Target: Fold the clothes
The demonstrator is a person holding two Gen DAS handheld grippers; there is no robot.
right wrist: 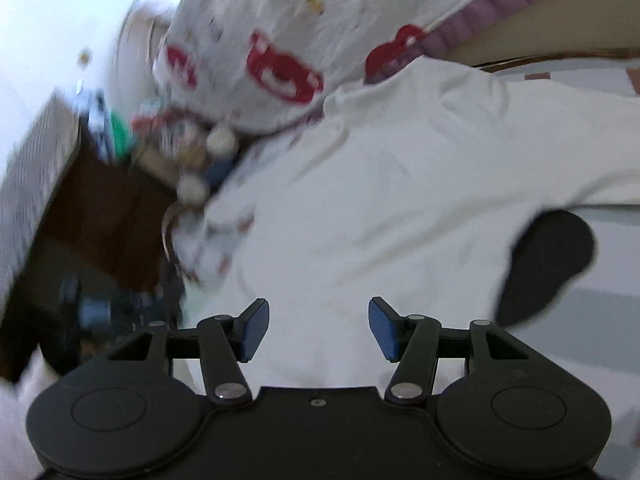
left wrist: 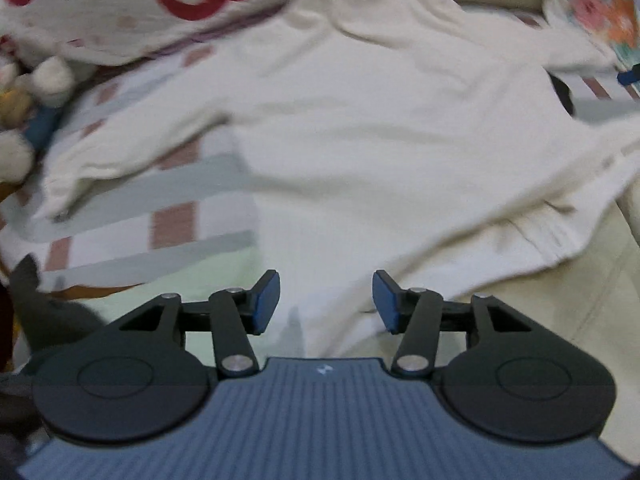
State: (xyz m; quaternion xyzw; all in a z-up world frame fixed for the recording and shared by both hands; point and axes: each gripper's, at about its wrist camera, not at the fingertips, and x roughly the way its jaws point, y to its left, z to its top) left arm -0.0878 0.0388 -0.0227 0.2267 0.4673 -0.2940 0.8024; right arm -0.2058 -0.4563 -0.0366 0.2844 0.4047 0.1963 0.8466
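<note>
A cream long-sleeved top [left wrist: 360, 128] lies spread on a striped bed sheet [left wrist: 172, 224], one sleeve [left wrist: 132, 148] stretched to the left, the collar at the far end. My left gripper [left wrist: 326, 300] hovers above its lower hem, open, nothing between the blue pads [left wrist: 266, 300]. In the right wrist view the same top [right wrist: 380, 184] fills the middle. My right gripper [right wrist: 318, 328] stands open above the fabric, holding nothing. A dark rounded shape [right wrist: 544, 264], perhaps the other gripper's body, shows at the right.
A white pillow with red prints [left wrist: 132, 4] lies beyond the collar. Small plush toys [left wrist: 36, 92] sit at the left edge. A floral cloth [left wrist: 600, 12] is at the far right. A brown bedside cabinet [right wrist: 92, 216] with clutter stands left of the bed.
</note>
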